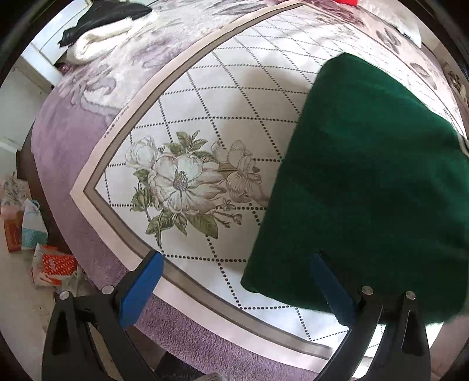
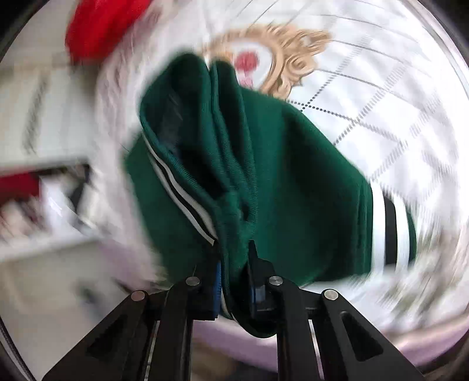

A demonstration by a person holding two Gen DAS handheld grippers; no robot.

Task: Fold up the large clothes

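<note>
left wrist view: left gripper (image 1: 234,278) spread wide, blue pads clamping nothing, hanging above the quilted bedspread (image 1: 205,117) with its printed flower (image 1: 181,181) at 12 o'clock of the jaws. green garment (image 1: 366,181) lying folded on the bed at 2 o'clock, its near edge just under the right-hand pad. black and white clothes (image 1: 99,29) piled far off at 11 o'clock.

right wrist view, blurred: right gripper (image 2: 234,272) pinched narrow on a bunched fold of the green garment (image 2: 278,190), striped trim showing. red cloth (image 2: 99,26) at 11 o'clock.
</note>
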